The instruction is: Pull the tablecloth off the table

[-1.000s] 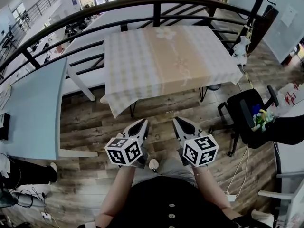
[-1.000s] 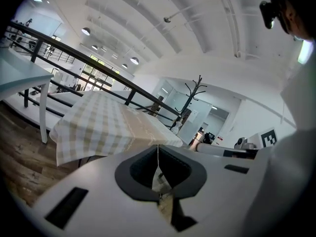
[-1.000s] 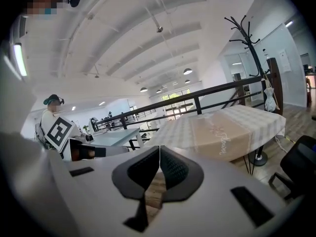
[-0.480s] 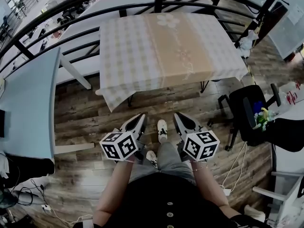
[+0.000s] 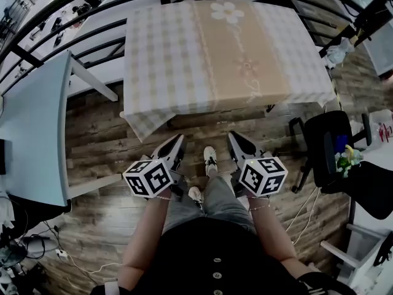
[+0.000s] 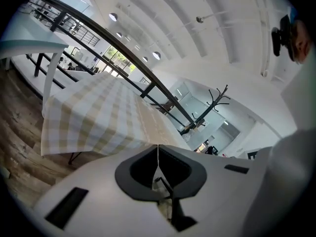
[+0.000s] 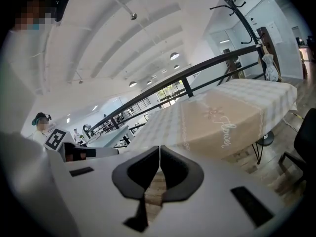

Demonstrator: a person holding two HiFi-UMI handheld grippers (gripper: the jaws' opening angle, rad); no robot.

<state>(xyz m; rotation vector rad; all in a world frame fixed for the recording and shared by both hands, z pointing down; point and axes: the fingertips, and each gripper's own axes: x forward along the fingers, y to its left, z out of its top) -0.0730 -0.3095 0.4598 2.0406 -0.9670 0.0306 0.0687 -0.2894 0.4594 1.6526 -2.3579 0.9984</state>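
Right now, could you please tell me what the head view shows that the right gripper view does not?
Only the head view shows the person's shoe between the two grippers, the white flower print at the tablecloth's far end, and the whole tabletop from above. Only the right gripper view shows the ceiling lights and, close up, its own jaws shut together with nothing between them. Both show the checked tablecloth, lying flat on the table, the black railing behind it and the right gripper.

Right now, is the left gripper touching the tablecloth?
Apart. Head view: bare floor shows between the left gripper's shut tips and the tablecloth's hanging edge.
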